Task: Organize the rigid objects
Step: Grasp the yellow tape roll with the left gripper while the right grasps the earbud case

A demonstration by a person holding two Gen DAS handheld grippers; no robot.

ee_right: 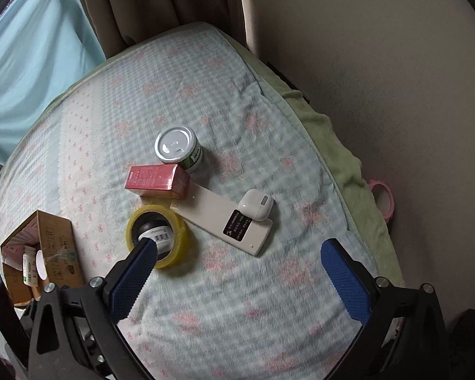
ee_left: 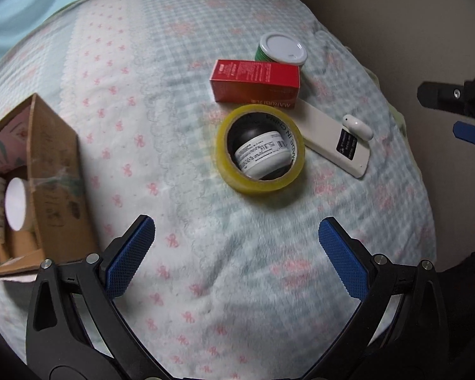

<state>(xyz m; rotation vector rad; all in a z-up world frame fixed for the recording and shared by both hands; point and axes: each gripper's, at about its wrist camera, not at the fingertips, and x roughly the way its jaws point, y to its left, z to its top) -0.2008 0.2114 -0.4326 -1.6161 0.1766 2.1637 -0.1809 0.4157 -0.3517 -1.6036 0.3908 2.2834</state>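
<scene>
On the bed [ee_left: 205, 47] I see the cardboard box [ee_left: 52, 171] far left, then yellow tape roll [ee_left: 260, 150] ringing a jar [ee_left: 261, 153], straight ahead of my left gripper [ee_left: 237, 253]; both grippers' jaws spread, empty. Right gripper [ee_right: 240, 272] hovers nearby.

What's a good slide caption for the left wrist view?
Open left hand-held gripper faces tape roll ringing a jar, beside a red box.

Glossy yellow tape roll [ee_left: 260, 150], shiny metal can lid [ee_right: 175, 144], matt cardboard box [ee_left: 52, 171] (quilted cloth bed [ee_left: 205, 253]).
</scene>
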